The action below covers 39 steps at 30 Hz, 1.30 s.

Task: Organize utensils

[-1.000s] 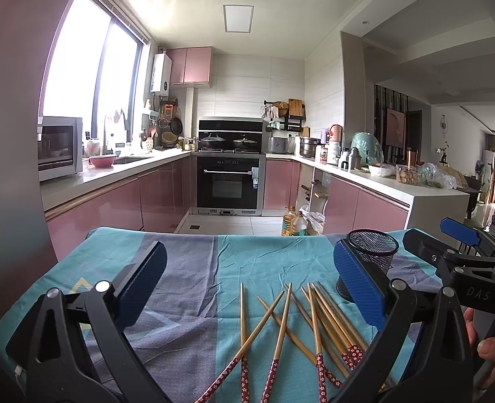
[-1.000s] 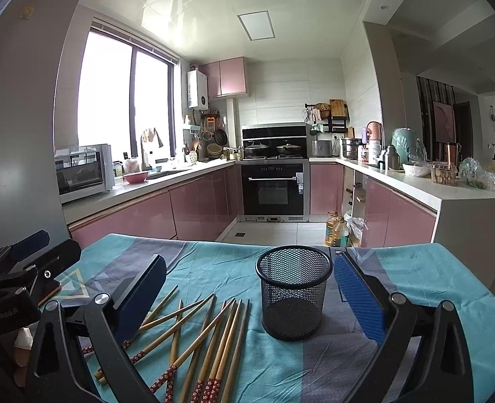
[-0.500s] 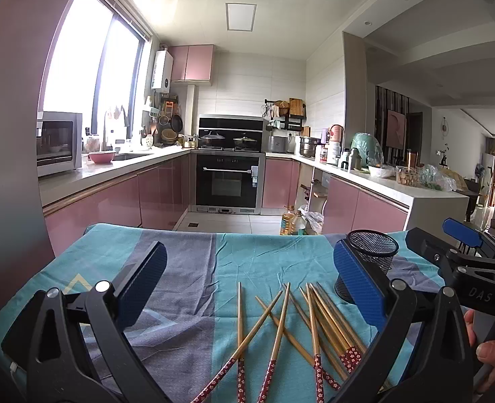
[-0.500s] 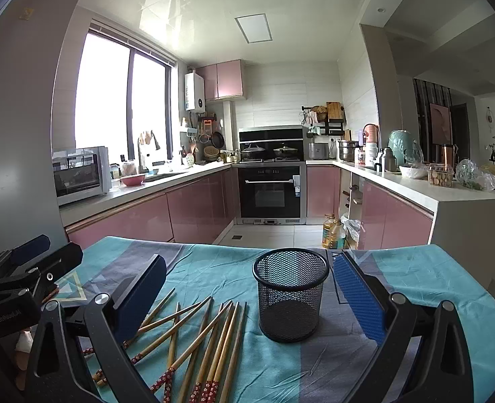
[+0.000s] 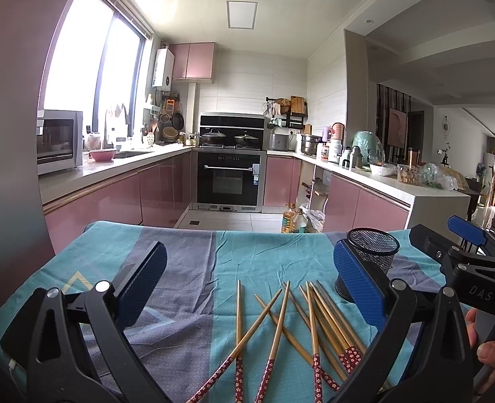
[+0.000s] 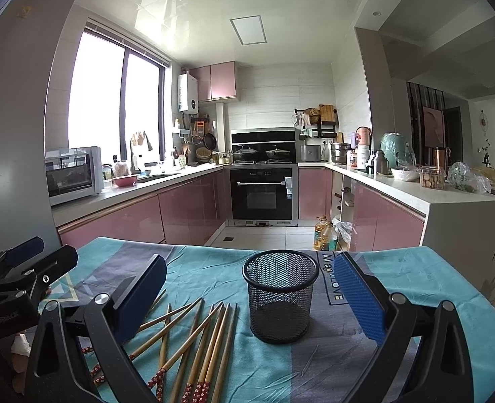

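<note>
Several bamboo chopsticks [image 5: 291, 329] with red patterned ends lie loose on the teal and grey tablecloth [image 5: 247, 255]; they also show in the right wrist view [image 6: 197, 339]. An empty black mesh cup [image 6: 280, 295] stands upright to their right, also in the left wrist view [image 5: 370, 258]. My left gripper [image 5: 247, 285] is open and empty above the chopsticks. My right gripper [image 6: 250, 294] is open and empty, with the cup standing just ahead between its fingers. Each gripper shows at the edge of the other's view.
The table's far edge [image 6: 247, 247] drops to a kitchen floor with oil bottles [image 6: 324, 235]. Pink cabinets, an oven [image 6: 262, 194] and cluttered counters lie beyond. A person's hand [image 5: 489, 349] holds the right gripper.
Both views have shifted slightly, with the table seen a little lower and closer. Chopsticks and cup have not moved. Both grippers stay open.
</note>
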Each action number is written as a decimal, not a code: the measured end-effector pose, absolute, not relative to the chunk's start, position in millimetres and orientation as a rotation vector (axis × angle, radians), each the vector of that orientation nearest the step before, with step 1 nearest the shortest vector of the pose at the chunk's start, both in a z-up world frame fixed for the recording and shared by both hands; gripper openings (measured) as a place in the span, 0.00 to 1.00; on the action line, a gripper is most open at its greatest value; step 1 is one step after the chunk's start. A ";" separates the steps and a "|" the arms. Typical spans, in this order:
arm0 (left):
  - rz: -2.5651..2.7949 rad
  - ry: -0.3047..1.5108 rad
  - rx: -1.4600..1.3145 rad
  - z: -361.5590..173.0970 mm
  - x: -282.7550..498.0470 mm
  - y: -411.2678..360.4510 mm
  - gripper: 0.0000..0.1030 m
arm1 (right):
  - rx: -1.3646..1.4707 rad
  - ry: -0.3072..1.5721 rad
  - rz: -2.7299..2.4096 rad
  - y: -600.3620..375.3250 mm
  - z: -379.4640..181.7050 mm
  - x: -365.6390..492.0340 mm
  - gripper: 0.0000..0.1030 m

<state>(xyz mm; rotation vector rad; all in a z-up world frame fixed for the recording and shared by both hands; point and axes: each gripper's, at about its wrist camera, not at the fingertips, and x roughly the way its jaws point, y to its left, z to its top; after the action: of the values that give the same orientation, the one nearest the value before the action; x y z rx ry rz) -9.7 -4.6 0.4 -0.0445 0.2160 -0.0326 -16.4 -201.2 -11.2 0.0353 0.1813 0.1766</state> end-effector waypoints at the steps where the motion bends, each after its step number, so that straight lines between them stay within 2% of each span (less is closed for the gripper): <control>1: -0.033 0.217 -0.045 0.3 -9.4 -5.1 0.95 | 0.035 0.180 0.175 -201.3 -10.8 -16.5 0.94; 39: -0.038 0.226 -0.046 -3.0 -11.3 -9.2 0.95 | 0.021 0.174 0.174 -198.4 -5.1 -17.0 0.94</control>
<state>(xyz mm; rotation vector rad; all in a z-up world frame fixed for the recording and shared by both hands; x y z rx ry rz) -11.3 -9.2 -3.0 -0.0462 0.2260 -0.0379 -17.0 -198.4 -5.1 0.0213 0.1737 0.1743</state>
